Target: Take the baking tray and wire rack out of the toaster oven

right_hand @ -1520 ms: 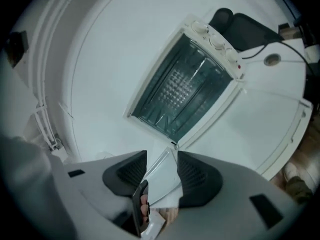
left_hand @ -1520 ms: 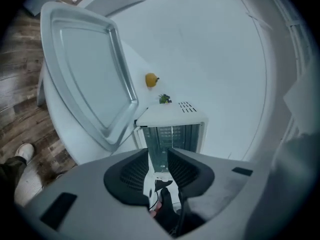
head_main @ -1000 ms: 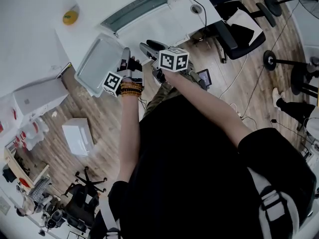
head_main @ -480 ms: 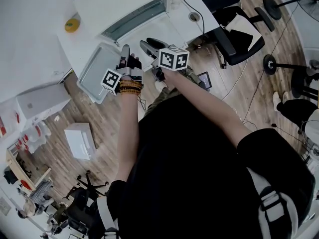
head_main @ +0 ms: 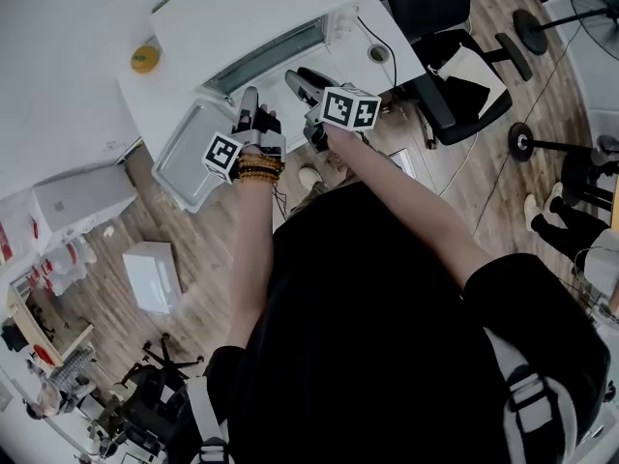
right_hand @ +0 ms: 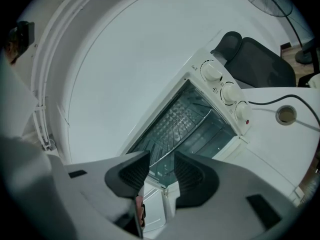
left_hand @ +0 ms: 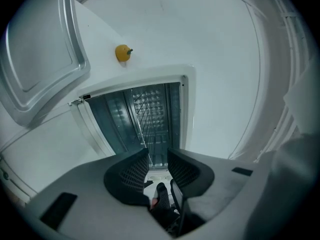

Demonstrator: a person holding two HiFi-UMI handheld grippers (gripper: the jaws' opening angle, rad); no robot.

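Up at the mouth of the toaster oven [head_main: 253,25], left gripper [left_hand: 157,154] and right gripper [right_hand: 161,160] have closed in for the wire rack [right_hand: 181,121], jaws apart and empty, the right's just narrowing; baking tray [head_main: 184,150] already out.

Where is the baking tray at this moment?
In the head view, the baking tray lies outside the toaster oven, on the white table left of its open front, beside the left gripper.

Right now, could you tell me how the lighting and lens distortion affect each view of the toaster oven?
Head view: strong fisheye bend, and the white table is washed out, almost featureless. Left gripper view: dark corners round a circular image, yet the wire rack shows clearly inside the dim oven. Right gripper view: the same dark rim; the oven knobs look sharp.
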